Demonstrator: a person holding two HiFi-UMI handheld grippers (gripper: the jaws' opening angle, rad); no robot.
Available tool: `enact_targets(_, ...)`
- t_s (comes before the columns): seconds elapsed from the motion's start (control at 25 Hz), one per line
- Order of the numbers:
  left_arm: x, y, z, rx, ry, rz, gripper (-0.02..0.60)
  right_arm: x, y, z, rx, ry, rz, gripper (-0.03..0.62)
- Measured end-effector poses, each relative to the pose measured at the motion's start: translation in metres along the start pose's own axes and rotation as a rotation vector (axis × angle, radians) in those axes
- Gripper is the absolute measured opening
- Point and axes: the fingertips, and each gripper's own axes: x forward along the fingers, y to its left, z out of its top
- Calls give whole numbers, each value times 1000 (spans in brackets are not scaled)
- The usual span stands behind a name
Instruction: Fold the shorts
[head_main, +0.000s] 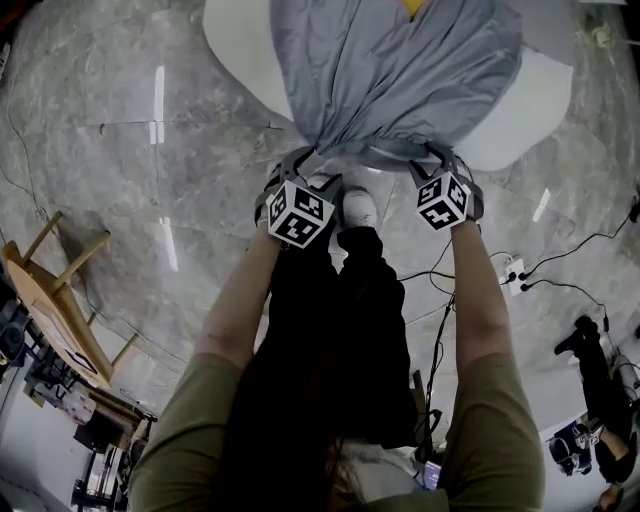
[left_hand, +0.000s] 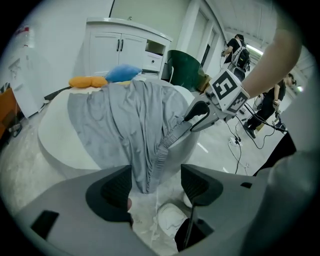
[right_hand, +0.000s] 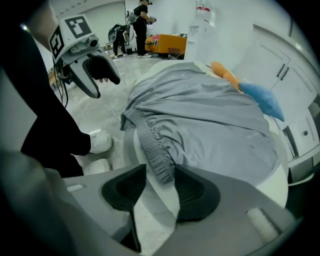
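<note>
while shorts (head_main: 395, 70) drape the white table (head_main: 240, 50), left gripper (left_hand: 156, 187) and right gripper (right_hand: 159, 187) gape around the waistband (right_hand: 152, 150).

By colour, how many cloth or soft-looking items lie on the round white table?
Grey: 1, the shorts
Orange: 1, the orange item
Blue: 1, the blue item
Total: 3
</note>
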Motion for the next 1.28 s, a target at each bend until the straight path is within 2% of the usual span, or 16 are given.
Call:
enact_targets(0.04,-2,1,0,-9,-2,5,307,1,-2,-3,-20,21,-2,158)
enact_targets(0.08,-4,2,0,-17,-3,10,307,1,-3,-6,-44,45,0,137)
enact_targets(0.2,-13,-3,0,-29,4,15,307,-6,-3,-17,-98,112,16,101)
enact_targets(0.28,-20,-9,0,-30,16,13,308,-18,-2,-16,-76,108,32,81)
enact_targets(0.36,-30,-15,3,-31,27,12,307,-36,-3,-5,-24,67,50,26)
enact_targets(0.56,-62,-27,21,-54,53,4,307,-95,2,33,13,-4,114,21)
enact_targets(0.76,-105,-49,56,-70,55,-16,307,-178,-8,82,93,-92,156,20)
enact_targets(0.88,-128,-64,78,-76,53,-16,308,-229,-19,112,101,-152,175,20)
enact_targets(1.16,-152,-91,134,-116,17,-3,308,-330,-46,171,88,-302,223,20)
enact_targets(1.28,-159,-89,163,-164,-15,27,308,-375,-57,204,111,-393,267,20)
